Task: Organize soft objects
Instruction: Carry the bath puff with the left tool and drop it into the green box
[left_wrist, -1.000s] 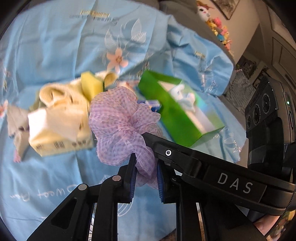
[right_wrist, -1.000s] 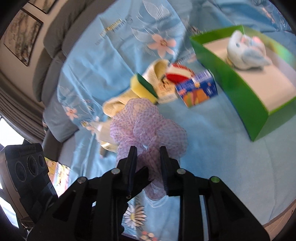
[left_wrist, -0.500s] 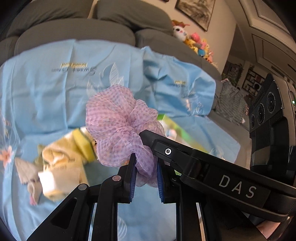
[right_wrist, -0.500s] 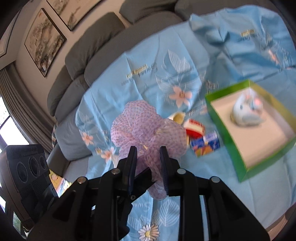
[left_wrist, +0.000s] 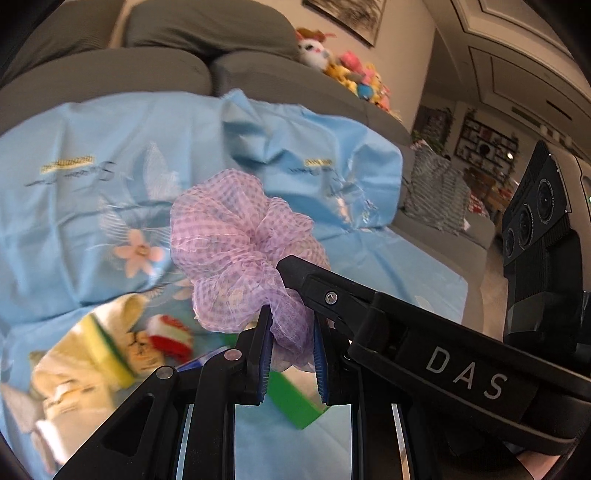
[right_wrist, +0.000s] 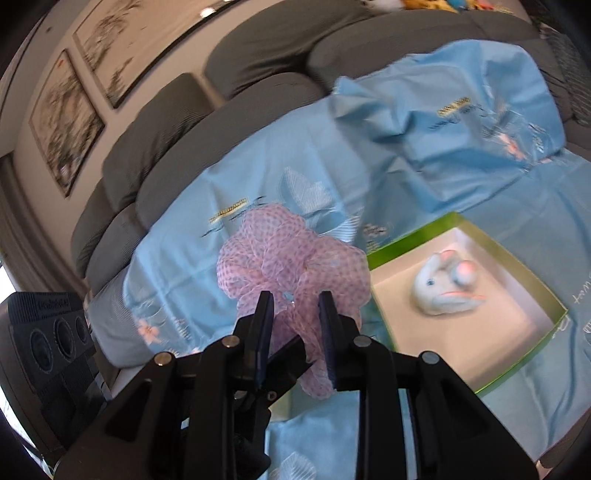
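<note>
While the left gripper pinches the lower frill of the lilac mesh scrunchie in the left wrist view, the right gripper's finger crosses in from 3 o'clock and meets the same frill; a yellow sponge lies at 8 o'clock on the blue cloth. Seen from the right wrist, the right gripper is clamped on the scrunchie's tail, held in the air, with the green box holding a plush bunny at 3 o'clock.
</note>
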